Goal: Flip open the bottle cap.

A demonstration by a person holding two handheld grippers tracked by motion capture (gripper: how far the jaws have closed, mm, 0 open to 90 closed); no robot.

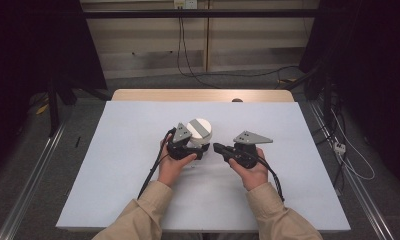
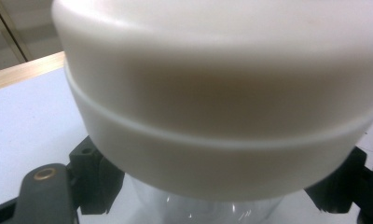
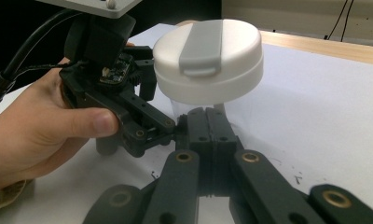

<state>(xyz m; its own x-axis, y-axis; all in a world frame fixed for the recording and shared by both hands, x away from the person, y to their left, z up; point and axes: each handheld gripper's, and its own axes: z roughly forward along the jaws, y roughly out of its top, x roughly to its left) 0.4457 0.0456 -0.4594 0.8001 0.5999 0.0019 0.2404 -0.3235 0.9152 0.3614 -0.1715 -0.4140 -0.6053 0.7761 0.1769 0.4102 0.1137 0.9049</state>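
Note:
A clear jar (image 2: pixel 198 211) with a wide white lid (image 1: pixel 199 129) stands near the middle of the white sheet. The lid carries a grey flip tab (image 3: pixel 201 44). My left gripper (image 1: pixel 200 149) is shut on the jar's clear body just under the lid, with one black finger (image 2: pixel 89 179) at each side. My right gripper (image 3: pixel 206 122) is shut with its pads pressed together and nothing between them. Its tip (image 1: pixel 217 147) points left and sits close beside the jar's base and the left gripper's near finger (image 3: pixel 147 123).
The white sheet (image 1: pixel 138 190) covers a wooden table whose far edge (image 1: pixel 203 95) shows beyond it. Metal rails (image 1: pixel 33 175) run along the floor on both sides, and cables (image 1: pixel 353 160) lie on the right.

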